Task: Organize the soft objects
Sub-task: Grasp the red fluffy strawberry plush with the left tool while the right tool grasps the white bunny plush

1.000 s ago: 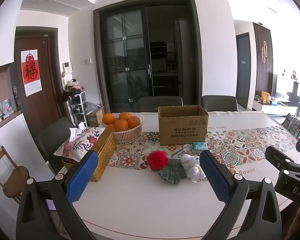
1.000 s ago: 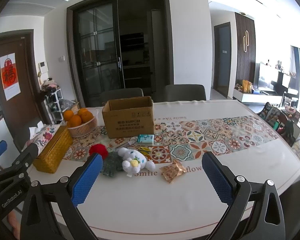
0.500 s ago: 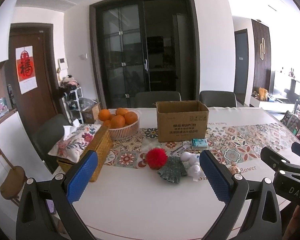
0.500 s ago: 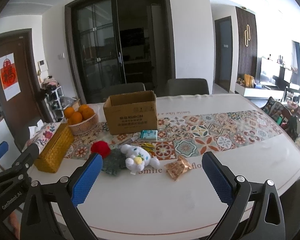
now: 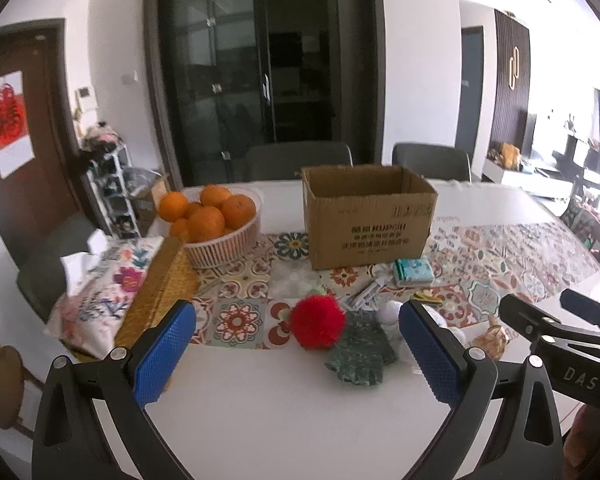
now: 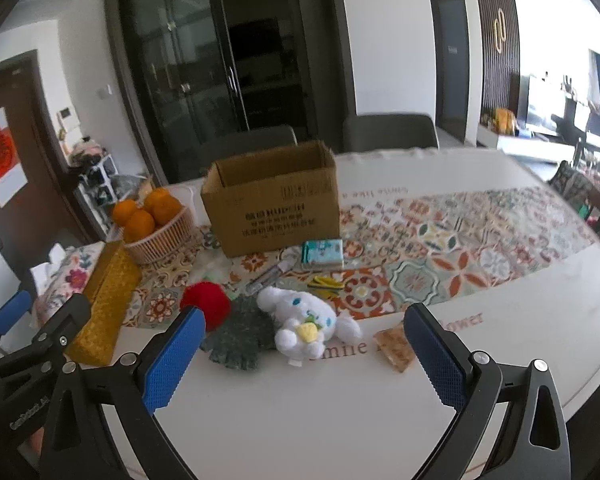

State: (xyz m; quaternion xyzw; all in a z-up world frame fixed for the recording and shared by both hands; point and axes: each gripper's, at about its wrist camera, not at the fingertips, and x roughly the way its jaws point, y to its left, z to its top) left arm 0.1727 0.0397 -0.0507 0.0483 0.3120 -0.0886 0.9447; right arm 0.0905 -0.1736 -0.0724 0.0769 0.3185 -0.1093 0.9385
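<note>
A red fluffy pom-pom (image 5: 318,321) (image 6: 205,305), a dark green knitted glove (image 5: 360,350) (image 6: 238,334) and a white plush dog (image 6: 304,320) lie together on the white table. The plush is mostly hidden behind a finger in the left wrist view. An open cardboard box (image 5: 368,214) (image 6: 274,198) stands behind them. My left gripper (image 5: 296,356) is open and empty, short of the pom-pom. My right gripper (image 6: 304,356) is open and empty, just short of the plush.
A basket of oranges (image 5: 216,222) and a wicker tissue box (image 5: 156,288) with a floral cover stand at the left. A teal tissue pack (image 6: 323,252), a snack wrapper (image 6: 394,348) and small items lie on the patterned runner (image 6: 440,248). Chairs stand behind the table.
Both grippers have moved forward and lower toward the soft objects, which now look larger and nearer. Both stay open and nothing on the table has moved.
</note>
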